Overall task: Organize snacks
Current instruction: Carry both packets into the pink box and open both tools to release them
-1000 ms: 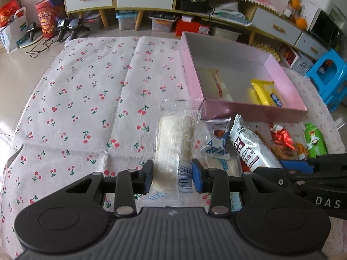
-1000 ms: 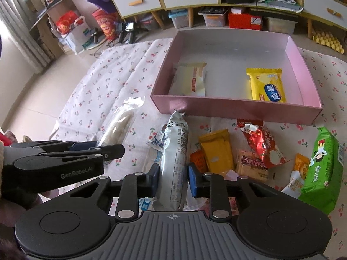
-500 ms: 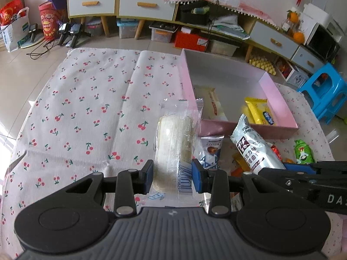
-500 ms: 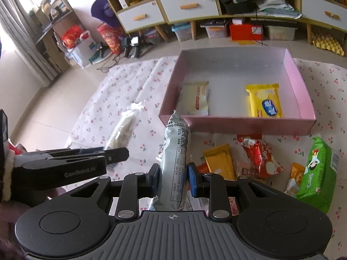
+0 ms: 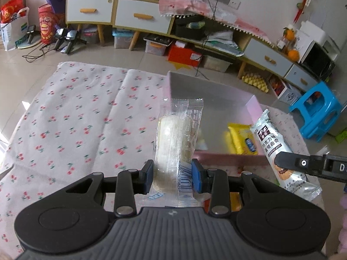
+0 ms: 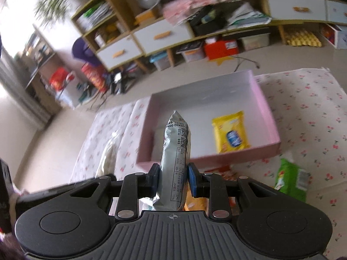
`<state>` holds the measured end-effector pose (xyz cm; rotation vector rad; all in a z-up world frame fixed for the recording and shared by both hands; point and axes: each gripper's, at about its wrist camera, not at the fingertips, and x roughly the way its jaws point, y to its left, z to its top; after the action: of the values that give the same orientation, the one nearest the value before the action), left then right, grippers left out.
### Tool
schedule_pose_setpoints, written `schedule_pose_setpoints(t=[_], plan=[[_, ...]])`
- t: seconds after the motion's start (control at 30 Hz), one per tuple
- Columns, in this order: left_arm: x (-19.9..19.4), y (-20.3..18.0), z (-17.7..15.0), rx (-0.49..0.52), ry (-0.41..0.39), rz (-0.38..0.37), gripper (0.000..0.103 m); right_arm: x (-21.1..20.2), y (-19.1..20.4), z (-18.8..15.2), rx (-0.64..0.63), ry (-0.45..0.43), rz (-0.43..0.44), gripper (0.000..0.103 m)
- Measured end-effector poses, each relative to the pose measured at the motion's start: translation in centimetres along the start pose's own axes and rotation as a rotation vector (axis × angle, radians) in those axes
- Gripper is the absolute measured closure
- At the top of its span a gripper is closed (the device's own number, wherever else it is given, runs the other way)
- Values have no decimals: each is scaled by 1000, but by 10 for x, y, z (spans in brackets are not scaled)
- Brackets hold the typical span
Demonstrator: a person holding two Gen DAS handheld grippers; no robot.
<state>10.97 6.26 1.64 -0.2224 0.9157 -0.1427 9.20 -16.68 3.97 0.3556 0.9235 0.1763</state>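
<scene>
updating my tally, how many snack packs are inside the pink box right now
1 clearly: the yellow pack lying in the pink box, toward its right side. A pale one may lie behind the held silver pack, hidden there.

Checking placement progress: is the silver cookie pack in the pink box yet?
Out. The silver cookie pack is clamped in the right claw, held above the pink box.

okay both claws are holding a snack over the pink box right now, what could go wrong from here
The left claw pinches the clear-wrapped cake only near its bottom end, so it may swing or slip out. The right claw carries the silver cookie pack close beside it; the two could bump over the pink box or land on the yellow packet.
</scene>
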Motion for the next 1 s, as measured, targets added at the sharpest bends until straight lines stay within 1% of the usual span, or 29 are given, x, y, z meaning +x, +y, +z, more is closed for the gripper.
schedule_pose_setpoints(t=[0.17,0.27,0.4,0.47,0.63,0.73,0.8,0.93,1.0], plan=[[15,-14,7,-31,-18,-26,70,2,-24,14,56,-38,-39,76],[24,-24,12,-33,-38,-34,70,7,-37,24,80,-58,-66,76],[39,-37,18,-35,-47,-64,70,22,-45,39,49,-69,-119,76],[51,-43,21,-54,-34,-82,70,30,-51,46,46,-68,-122,76],[74,-56,36,-54,-24,-95,70,52,-63,60,6,-72,-166,76],[84,-59,37,-56,-19,-103,70,62,-68,62,-20,-80,-188,76],[90,-60,34,-34,-23,-98,70,70,-69,61,-47,-79,-202,76],[101,-64,28,15,-24,-50,70,84,-70,62,-96,-68,-216,76],[104,-66,28,28,-24,-46,70,88,-70,63,-109,-69,-228,76]])
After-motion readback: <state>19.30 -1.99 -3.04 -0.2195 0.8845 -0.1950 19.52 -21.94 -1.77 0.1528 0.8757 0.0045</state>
